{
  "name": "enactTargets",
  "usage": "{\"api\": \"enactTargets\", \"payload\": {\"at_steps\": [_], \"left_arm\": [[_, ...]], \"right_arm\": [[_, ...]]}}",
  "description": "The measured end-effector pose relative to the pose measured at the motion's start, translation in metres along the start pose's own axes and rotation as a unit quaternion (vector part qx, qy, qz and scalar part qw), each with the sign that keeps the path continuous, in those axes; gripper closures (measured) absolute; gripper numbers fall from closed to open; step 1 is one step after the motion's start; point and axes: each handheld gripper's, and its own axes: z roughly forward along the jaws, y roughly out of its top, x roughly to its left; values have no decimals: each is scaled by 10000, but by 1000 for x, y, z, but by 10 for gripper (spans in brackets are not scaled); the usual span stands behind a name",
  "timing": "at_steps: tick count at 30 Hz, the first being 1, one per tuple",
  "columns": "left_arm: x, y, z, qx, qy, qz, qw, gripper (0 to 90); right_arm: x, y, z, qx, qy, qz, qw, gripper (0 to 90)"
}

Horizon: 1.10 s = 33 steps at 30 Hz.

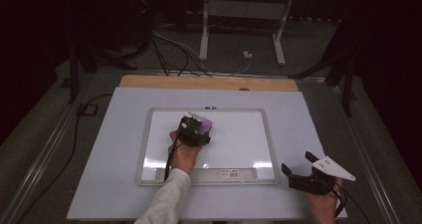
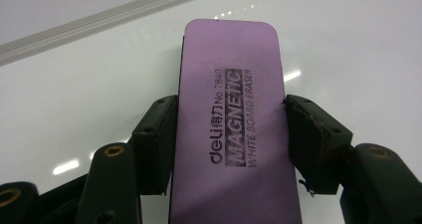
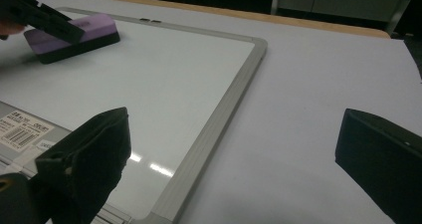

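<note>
A purple whiteboard eraser (image 2: 234, 109) printed "MAGNETIC WHITE BOARD ERASER" lies flat on the whiteboard (image 1: 234, 144), near its upper middle. My left gripper (image 2: 231, 134) is shut on the eraser's long sides, both pads pressing it. In the high view that left gripper (image 1: 195, 131) and the eraser (image 1: 206, 126) sit over the board's upper centre. The right gripper view shows the eraser (image 3: 74, 35) at far left with a black jaw across it. My right gripper (image 1: 301, 167) rests on the table right of the board, jaws wide apart and empty; its jaws frame bare table around the right gripper (image 3: 234, 149).
The whiteboard has a grey frame (image 3: 224, 114) and a barcode label (image 1: 233, 173) on its bottom rail. It lies on a white table sheet (image 1: 114, 149) with a wooden edge (image 1: 209, 82) at the back. Cables and a stand's legs (image 1: 204, 35) lie beyond.
</note>
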Motion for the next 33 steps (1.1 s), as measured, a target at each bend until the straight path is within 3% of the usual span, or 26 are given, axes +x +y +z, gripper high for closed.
{"api": "enactTargets", "payload": {"at_steps": [10, 18, 25, 33], "left_arm": [[20, -6, -19, -211, -56, -185, 9996, 420], [41, -18, -30, -232, 41, -360, 9991, 419], [58, -38, -40, -150, 169, -482, 9986, 419], [66, -66, -49, -47, 272, -582, 9979, 418]], "right_arm": [[0, 0, 0, 10, 2, -1, 10000, 12], [0, -1, -1, 4, -8, 10, 10000, 12], [0, 0, -2, 0, -10, 22, 10000, 13], [1, -1, -1, 21, -1, 3, 10000, 13]]}}
